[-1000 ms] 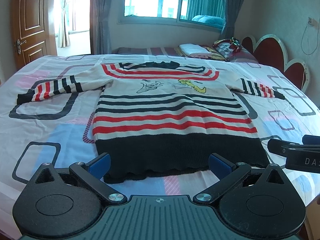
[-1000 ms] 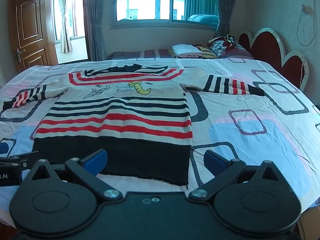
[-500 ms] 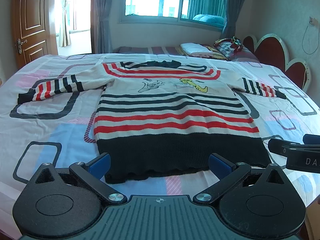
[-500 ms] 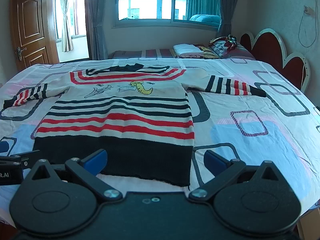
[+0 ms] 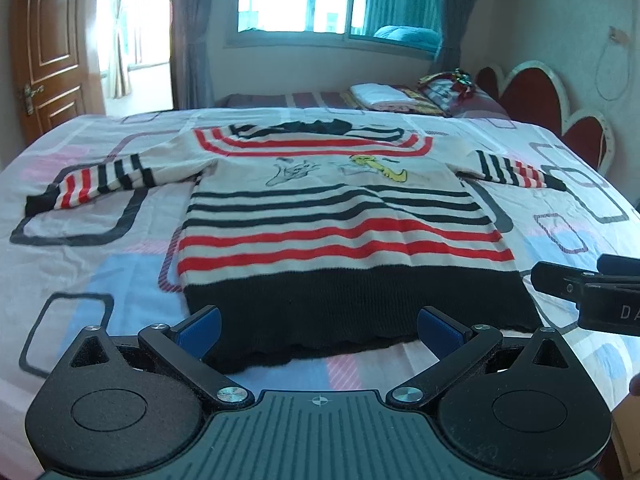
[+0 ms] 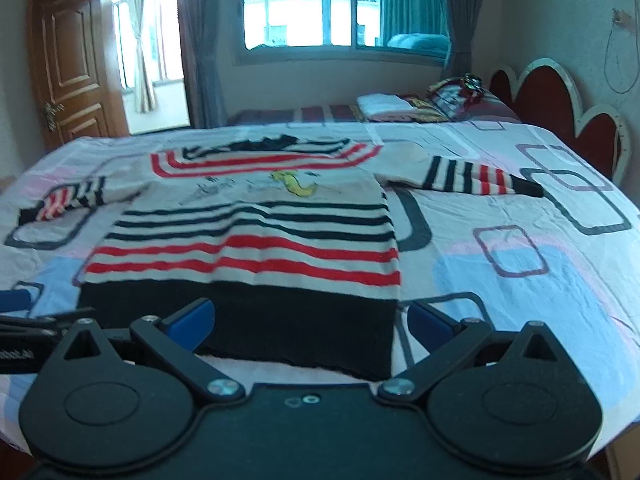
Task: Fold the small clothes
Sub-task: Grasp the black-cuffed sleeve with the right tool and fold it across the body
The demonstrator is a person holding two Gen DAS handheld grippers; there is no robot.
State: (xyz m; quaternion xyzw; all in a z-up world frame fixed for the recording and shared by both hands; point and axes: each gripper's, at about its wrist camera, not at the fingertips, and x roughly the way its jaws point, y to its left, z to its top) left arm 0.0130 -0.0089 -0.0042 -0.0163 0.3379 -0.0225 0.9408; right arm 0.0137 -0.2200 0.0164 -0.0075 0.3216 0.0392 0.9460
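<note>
A striped sweater (image 5: 340,232) is laid flat on the bed (image 5: 80,248), front up, with both sleeves spread out toward 9 and 3 o'clock and the collar toward 12 o'clock. Its black hem band is nearest the cameras. The left gripper (image 5: 318,326) is held wide open just before the hem, nothing between its blue pads (image 5: 200,326); the hem's left corner is seen beside the left pad. The right gripper (image 6: 308,320) is likewise spread wide and empty, positioned at the hem's right corner, with the right pad beyond the sweater's edge over the sheet. Whether either gripper touches the fabric cannot be told. Folded clothes (image 5: 384,96) are piled at 1 o'clock, near the red headboard (image 5: 560,116). A wooden door (image 5: 52,60) is seen at 10 o'clock.
</note>
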